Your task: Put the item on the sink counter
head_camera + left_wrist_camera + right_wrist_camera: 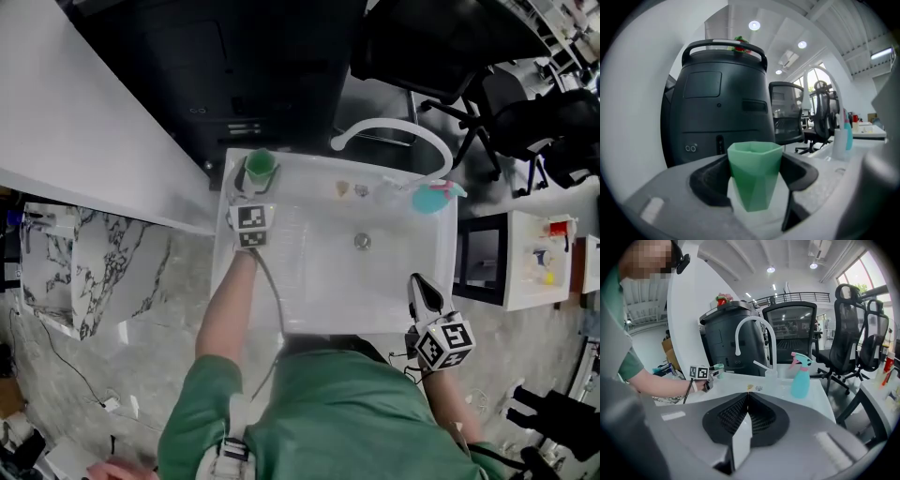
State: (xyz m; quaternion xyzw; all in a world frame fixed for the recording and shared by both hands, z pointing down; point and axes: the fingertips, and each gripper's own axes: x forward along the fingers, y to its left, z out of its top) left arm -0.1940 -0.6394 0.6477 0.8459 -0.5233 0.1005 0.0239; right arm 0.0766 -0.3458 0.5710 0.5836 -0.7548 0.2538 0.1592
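Note:
A faceted green cup [260, 167] stands upright at the back left corner of the white sink [441, 281]. My left gripper [255, 183] reaches in from the near side, and its jaws stand wide with their black pads against the cup's two sides. In the left gripper view the cup [754, 176] fills the gap between the jaws of the left gripper [754, 192], its base right over a white surface. My right gripper [427, 292] hovers at the sink's near right corner. In its own view the right gripper [746, 418] is shut with nothing in it.
A white curved faucet [384, 127] arches over the sink's back edge. A teal spray bottle [433, 197] stands at the back right, with two small items [343, 188] on the rim. A dark machine [722, 103] rises behind the cup. Office chairs [450, 56] stand at the far right.

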